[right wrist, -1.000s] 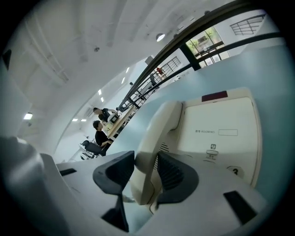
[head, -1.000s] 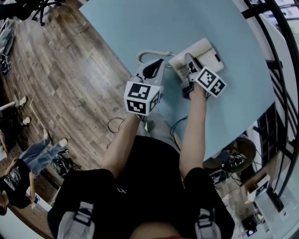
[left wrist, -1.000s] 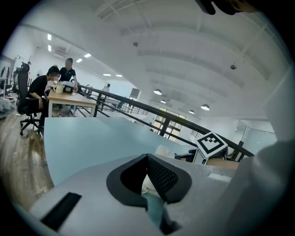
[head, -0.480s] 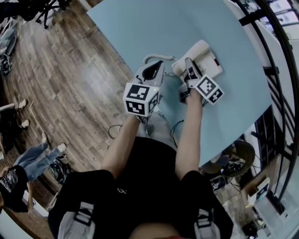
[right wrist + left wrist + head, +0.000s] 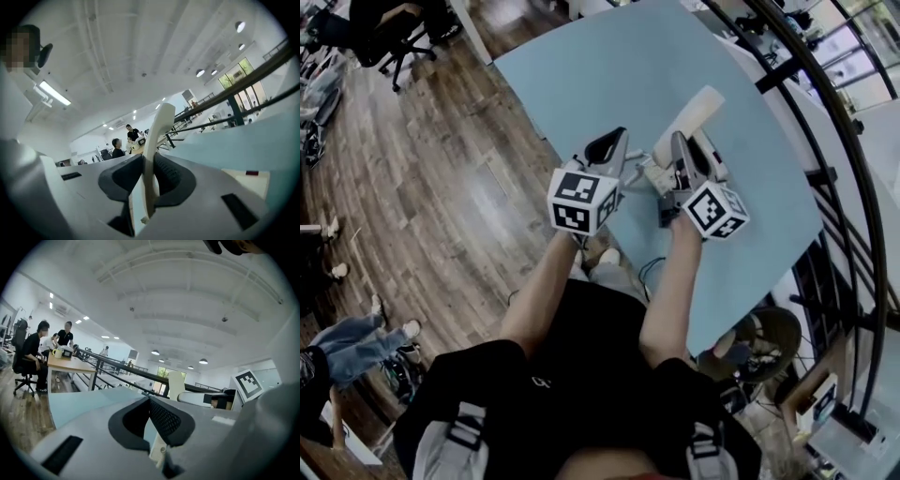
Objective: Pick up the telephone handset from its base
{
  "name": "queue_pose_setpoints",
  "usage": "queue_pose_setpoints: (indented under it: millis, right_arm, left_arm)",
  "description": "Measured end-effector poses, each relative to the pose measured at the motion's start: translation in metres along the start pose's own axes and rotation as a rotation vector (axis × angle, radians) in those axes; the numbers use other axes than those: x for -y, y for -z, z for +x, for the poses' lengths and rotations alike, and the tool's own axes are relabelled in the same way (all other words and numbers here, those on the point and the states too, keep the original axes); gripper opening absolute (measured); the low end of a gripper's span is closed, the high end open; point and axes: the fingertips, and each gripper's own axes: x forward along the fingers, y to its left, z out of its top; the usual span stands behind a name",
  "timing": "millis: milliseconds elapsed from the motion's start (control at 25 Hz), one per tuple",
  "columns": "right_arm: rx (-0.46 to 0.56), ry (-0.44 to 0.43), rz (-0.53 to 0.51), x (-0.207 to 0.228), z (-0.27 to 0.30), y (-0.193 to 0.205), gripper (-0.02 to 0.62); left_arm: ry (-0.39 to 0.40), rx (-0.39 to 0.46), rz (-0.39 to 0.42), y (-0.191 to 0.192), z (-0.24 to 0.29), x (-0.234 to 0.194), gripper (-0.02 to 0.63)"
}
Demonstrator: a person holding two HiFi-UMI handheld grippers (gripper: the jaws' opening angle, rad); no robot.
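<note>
The cream telephone handset [image 5: 689, 120] is off its base and stands between the pads of my right gripper [image 5: 678, 148], which is shut on it. In the right gripper view the handset [image 5: 157, 136] rises upright from that gripper [image 5: 150, 173]. The cream base [image 5: 243, 180] lies low on the pale blue table [image 5: 243, 140]. In the head view the base [image 5: 713, 157] peeks out beside the right gripper. My left gripper [image 5: 609, 146] hovers just left of it, its jaws [image 5: 150, 401] together with nothing in them. The handset [image 5: 176, 385] shows to its right.
The table [image 5: 609, 66] ends near my body, with wooden floor [image 5: 441, 169] to the left. A black railing [image 5: 825, 169] runs along the right. People sit at a desk [image 5: 40, 341] far off. A person [image 5: 337, 352] stands at lower left.
Both grippers have risen above the table. The right one closed on the handset and lifted it off the base.
</note>
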Motion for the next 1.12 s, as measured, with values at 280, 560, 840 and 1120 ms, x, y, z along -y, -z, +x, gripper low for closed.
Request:
queue_pose_setpoints:
  millis: [280, 560, 840, 1120]
  right_arm:
    - [0.078, -0.050, -0.232, -0.040, -0.019, -0.050, 0.074]
    - [0.084, -0.026, -0.284, -0.042, -0.028, -0.052, 0.074]
    - [0.083, -0.019, -0.292, -0.041, -0.031, -0.048, 0.074]
    - [0.080, -0.020, -0.296, -0.041, -0.029, -0.048, 0.074]
  left_arm:
    - [0.049, 0.089, 0.048, -0.047, -0.001, 0.011, -0.001]
    - [0.080, 0.100, 0.055, -0.054, -0.002, 0.017, 0.000]
    - [0.083, 0.091, 0.056, -0.051, -0.003, 0.017, 0.000]
    - [0.085, 0.088, 0.054, -0.050, -0.002, 0.016, 0.000]
